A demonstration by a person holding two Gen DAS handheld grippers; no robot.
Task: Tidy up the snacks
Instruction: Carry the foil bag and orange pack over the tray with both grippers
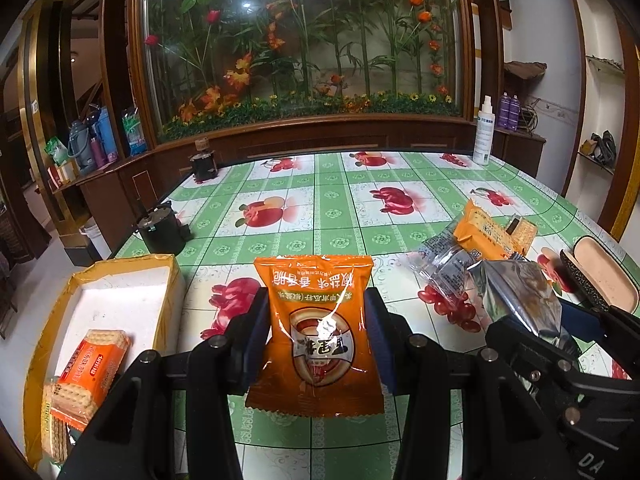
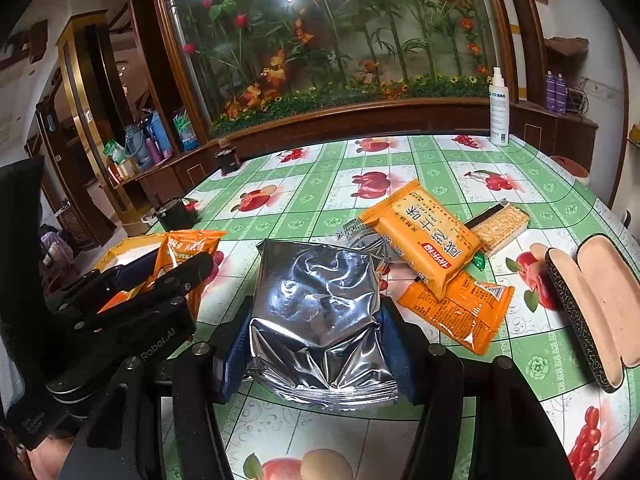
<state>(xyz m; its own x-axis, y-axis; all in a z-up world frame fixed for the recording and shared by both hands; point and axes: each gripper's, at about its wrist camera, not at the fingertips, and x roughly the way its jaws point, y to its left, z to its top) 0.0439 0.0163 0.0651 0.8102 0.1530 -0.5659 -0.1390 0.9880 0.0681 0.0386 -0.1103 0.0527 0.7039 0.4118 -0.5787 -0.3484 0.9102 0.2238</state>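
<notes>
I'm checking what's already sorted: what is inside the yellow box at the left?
The yellow box holds a packet of wafer biscuits with an orange label, on a white lining. Its near end is hidden behind the left gripper.

a home dining room: fruit-print tablecloth (image 1: 340, 208), flower display case (image 1: 304, 40), thermoses (image 1: 92, 144).
</notes>
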